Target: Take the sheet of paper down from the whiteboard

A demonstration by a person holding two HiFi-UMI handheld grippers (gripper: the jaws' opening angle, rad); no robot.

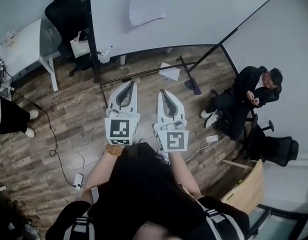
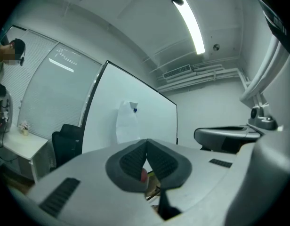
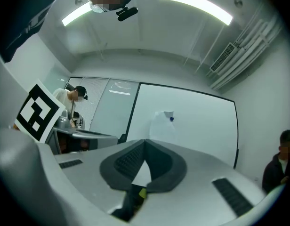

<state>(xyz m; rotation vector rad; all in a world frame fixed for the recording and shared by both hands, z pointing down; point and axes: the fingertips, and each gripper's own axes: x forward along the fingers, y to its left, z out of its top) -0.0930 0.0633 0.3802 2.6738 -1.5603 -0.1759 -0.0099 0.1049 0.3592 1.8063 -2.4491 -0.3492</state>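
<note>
At twelve o'clock, a sheet of paper [image 1: 147, 5] hangs on the whiteboard [image 1: 209, 14]. The left tongs [image 1: 131, 84] and right tongs [image 1: 163, 92] point toward it, both closed and empty.

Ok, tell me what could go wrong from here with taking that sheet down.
Both the left hand-held gripper and right hand-held gripper are shut; unopened, they would only shove the sheet of paper.
One blue magnet pins it; tugging may tear it or drop the magnet.
The whiteboard's stand leg juts out on the floor: a trip risk.
</note>
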